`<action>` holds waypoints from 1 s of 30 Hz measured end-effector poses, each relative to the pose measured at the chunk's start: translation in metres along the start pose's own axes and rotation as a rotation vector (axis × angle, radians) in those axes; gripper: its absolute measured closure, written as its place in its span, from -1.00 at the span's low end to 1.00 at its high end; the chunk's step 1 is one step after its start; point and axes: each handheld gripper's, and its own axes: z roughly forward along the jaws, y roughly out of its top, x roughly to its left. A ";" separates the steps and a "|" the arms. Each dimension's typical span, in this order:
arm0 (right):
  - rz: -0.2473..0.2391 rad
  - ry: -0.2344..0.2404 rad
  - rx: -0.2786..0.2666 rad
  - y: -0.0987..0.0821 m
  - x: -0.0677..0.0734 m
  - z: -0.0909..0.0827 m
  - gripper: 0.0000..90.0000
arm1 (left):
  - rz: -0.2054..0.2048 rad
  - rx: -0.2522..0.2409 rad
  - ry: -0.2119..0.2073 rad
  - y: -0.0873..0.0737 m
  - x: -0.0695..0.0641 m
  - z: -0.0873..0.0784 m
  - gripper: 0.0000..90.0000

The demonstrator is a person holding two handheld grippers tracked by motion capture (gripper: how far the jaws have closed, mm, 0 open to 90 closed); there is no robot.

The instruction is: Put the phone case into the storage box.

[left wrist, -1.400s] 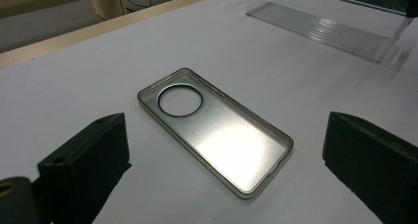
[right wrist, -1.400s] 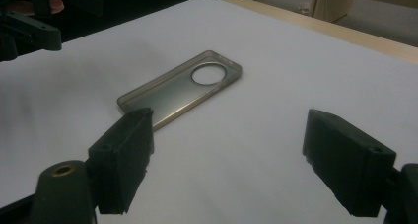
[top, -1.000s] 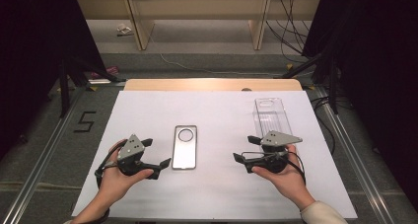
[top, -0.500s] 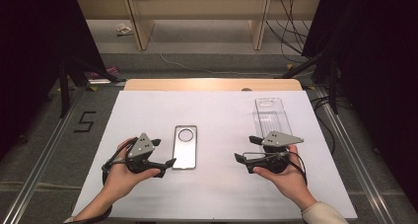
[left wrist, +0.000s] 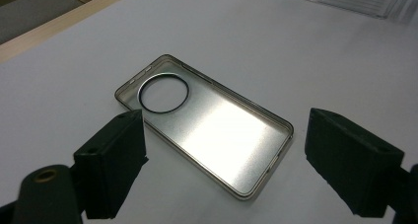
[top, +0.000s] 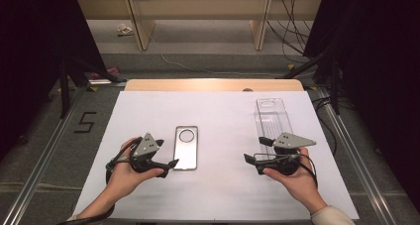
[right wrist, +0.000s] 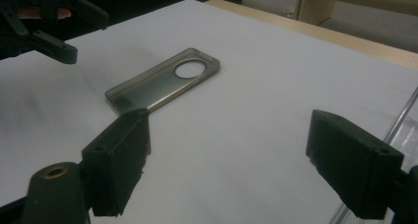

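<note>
The left gripper (top: 168, 164) rests low over the white counter (top: 223, 205) with its jaws spread and nothing between them; they have just been closing a little, though in the left gripper view the gap is wide and no pad touches anything. Just beyond its tips lies the phone case (top: 186, 146), a thin translucent shell lying flat, hollow side up, with its round camera opening toward the far end. From this gripper the case sits straight ahead and a touch to the right, its near corner just beside the tips in the high view. Its long axis runs away from the person, near edge to far edge of the counter (so the jaws, pointing sideways across the counter, meet it at one long side rather than at an end). In the left gripper view the case (left wrist: 207, 123) lies slantwise between the two black jaws, near end lower right. The right gripper (top: 252, 159) also stands open and empty, well apart from the case, pointing toward it across bare counter; the right gripper view shows the case (right wrist: 162, 81) farther off. Just beside and behind that gripper lies a clear plastic tray (top: 271, 117), lengthwise like the case. The left hand (top: 124, 173) is plainly the nearer, so I judge the pickup falls to it.
</note>
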 end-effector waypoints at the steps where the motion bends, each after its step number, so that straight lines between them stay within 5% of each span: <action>1: 0.002 -0.001 0.000 -0.001 -0.001 -0.001 -0.59 | 0.004 0.004 0.000 0.000 0.000 0.001 -0.65; 30: 0.005 -0.016 0.001 -0.007 -0.002 -0.008 -0.59 | 0.193 0.192 -0.056 0.008 -0.007 0.026 -0.45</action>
